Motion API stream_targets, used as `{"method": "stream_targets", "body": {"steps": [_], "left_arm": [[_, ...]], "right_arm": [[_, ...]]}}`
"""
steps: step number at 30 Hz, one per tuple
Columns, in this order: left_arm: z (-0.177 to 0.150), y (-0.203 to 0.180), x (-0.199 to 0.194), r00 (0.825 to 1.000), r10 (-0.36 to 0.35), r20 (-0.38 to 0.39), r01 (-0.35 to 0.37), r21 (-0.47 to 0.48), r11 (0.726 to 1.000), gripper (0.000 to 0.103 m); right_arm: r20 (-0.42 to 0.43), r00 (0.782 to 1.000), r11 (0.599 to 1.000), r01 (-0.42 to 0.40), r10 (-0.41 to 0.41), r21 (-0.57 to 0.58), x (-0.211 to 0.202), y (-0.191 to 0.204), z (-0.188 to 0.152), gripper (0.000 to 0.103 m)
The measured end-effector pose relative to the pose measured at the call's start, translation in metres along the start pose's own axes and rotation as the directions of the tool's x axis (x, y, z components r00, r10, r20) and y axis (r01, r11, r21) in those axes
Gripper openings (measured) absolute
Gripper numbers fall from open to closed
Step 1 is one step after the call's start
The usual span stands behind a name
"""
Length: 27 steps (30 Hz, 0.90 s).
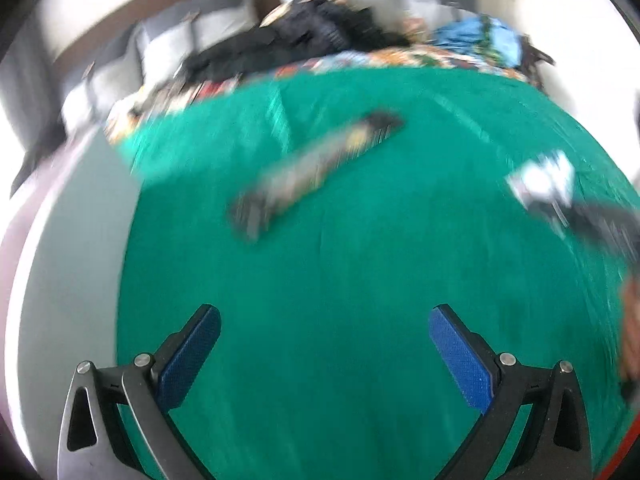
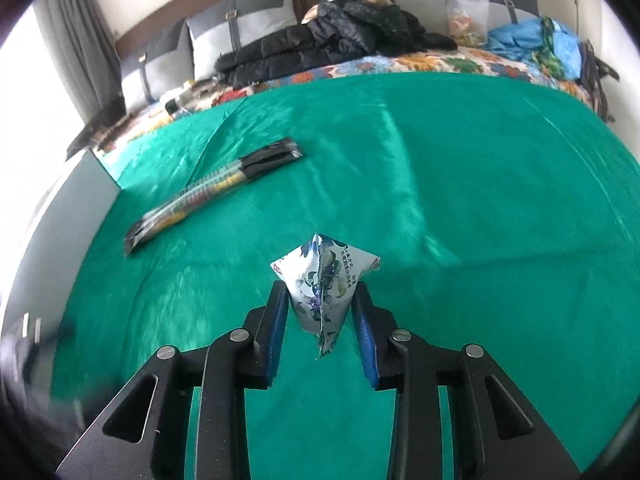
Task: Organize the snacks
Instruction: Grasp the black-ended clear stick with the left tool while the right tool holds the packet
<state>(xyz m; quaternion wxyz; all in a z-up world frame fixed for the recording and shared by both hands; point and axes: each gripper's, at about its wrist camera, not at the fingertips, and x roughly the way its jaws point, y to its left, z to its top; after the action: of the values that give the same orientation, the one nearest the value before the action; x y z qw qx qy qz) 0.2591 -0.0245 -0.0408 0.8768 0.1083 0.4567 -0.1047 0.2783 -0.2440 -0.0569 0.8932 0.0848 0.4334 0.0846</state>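
The right hand-held gripper (image 2: 320, 300) has its blue pads pressed against a small white snack pouch (image 2: 326, 280) printed with a blue fruit pattern, pinching it at the lower middle so the puffed top flares out above the fingertips and a crimped tail hangs below, clear of the green cloth (image 2: 440, 160) spread over the bed. The pouch looks light and air-filled, a thin slick film that will crumple rather than resist; squeezing harder probably risks crushing whatever is inside, while too loose a pinch on glossy film could let it slide out. The flat sealed seam running down its front is likely the firmer place to hold. Out toward ten o'clock from the pouch in the right wrist view lies a long, narrow bundle of stick packets (image 2: 212, 188), dark at both ends, flat on the cloth; it looks slender and somewhat floppy, so taking it across the middle, not at a tip, should keep it from drooping. The left hand-held gripper (image 1: 324, 344) stands wide with nothing between its pads, and its view is smeared, with the bundle at about eleven o'clock
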Motion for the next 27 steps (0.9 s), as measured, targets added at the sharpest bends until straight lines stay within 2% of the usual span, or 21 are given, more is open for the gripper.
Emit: {"method": "stream_targets", "body": {"steps": [2, 5, 7, 9, 10, 11, 12, 13, 14, 15, 17, 19, 21, 24, 26, 27], "left_arm": [[0.04, -0.001, 0.023, 1.0, 0.007, -0.014, -0.005, 0.088, 0.996, 0.103], [0.08, 0.002, 0.065, 0.998, 0.024, -0.057, -0.015, 0.157, 0.988, 0.103], [0.091, 0.005, 0.089, 0.993, 0.034, -0.11, -0.015, 0.166, 0.986, 0.103], [0.095, 0.008, 0.107, 0.986, 0.002, -0.169, 0.023, 0.145, 0.989, 0.101], [0.096, 0.012, 0.106, 0.985, -0.054, -0.162, 0.073, 0.109, 0.991, 0.084], [0.096, 0.016, 0.106, 0.98, -0.106, -0.17, 0.12, 0.078, 0.99, 0.055], [0.095, 0.019, 0.101, 0.979, -0.122, -0.164, 0.128, 0.031, 0.991, 0.043], [0.092, 0.019, 0.098, 0.982, -0.101, -0.16, 0.106, 0.025, 0.994, 0.028], [0.086, 0.018, 0.094, 0.982, -0.103, -0.16, 0.108, 0.021, 0.994, 0.022], [0.081, 0.019, 0.09, 0.982, -0.103, -0.159, 0.105, 0.004, 0.994, 0.021], [0.067, 0.027, 0.077, 0.98, -0.137, -0.146, 0.124, -0.094, 0.988, 0.021], [0.052, 0.036, 0.057, 0.978, -0.178, -0.11, 0.156, -0.187, 0.97, 0.021], [0.029, 0.043, 0.023, 0.973, -0.222, -0.059, 0.198, -0.279, 0.94, 0.021], [0.005, 0.057, -0.037, 0.959, -0.283, 0.032, 0.275, -0.357, 0.892, 0.021], [-0.012, 0.08, -0.091, 0.951, -0.288, 0.114, 0.309, -0.393, 0.866, 0.021], [-0.017, 0.094, -0.108, 0.952, -0.276, 0.135, 0.307, -0.404, 0.862, 0.021]], "right_arm": [[0.001, 1.0, 1.0, -0.025, 0.025, 0.018, -0.015, -0.012, -0.009, 0.034], [0.011, 0.998, 0.997, -0.056, 0.056, 0.047, -0.038, -0.026, -0.025, 0.034], [0.015, 0.998, 0.996, -0.067, 0.067, 0.053, -0.051, -0.034, -0.036, 0.034], [0.016, 0.997, 0.995, -0.076, 0.075, 0.061, -0.062, -0.042, -0.048, 0.034], [0.017, 0.997, 0.995, -0.077, 0.076, 0.062, -0.066, -0.045, -0.052, 0.034], [0.016, 0.997, 0.996, -0.073, 0.072, 0.058, -0.071, -0.048, -0.057, 0.034], [0.018, 0.998, 0.996, -0.068, 0.067, 0.054, -0.074, -0.049, -0.06, 0.034], [0.021, 0.998, 0.997, -0.061, 0.06, 0.05, -0.077, -0.05, -0.062, 0.034], [0.024, 0.998, 0.997, -0.056, 0.055, 0.048, -0.079, -0.051, -0.065, 0.034], [0.026, 0.998, 0.998, -0.051, 0.05, 0.047, -0.081, -0.052, -0.066, 0.034], [0.024, 0.999, 0.997, -0.048, 0.047, 0.052, -0.08, -0.055, -0.067, 0.034], [0.026, 0.999, 0.997, -0.044, 0.043, 0.064, -0.084, -0.056, -0.07, 0.034], [0.031, 0.999, 0.997, -0.045, 0.043, 0.058, -0.09, -0.051, -0.073, 0.034], [0.019, 0.998, 0.998, -0.058, 0.058, 0.01, -0.097, -0.031, -0.075, 0.034], [0.02, 0.997, 0.996, -0.079, 0.08, -0.044, -0.102, -0.009, -0.071, 0.034], [0.024, 0.995, 0.992, -0.097, 0.099, -0.079, -0.106, 0.007, -0.065, 0.034]]}}
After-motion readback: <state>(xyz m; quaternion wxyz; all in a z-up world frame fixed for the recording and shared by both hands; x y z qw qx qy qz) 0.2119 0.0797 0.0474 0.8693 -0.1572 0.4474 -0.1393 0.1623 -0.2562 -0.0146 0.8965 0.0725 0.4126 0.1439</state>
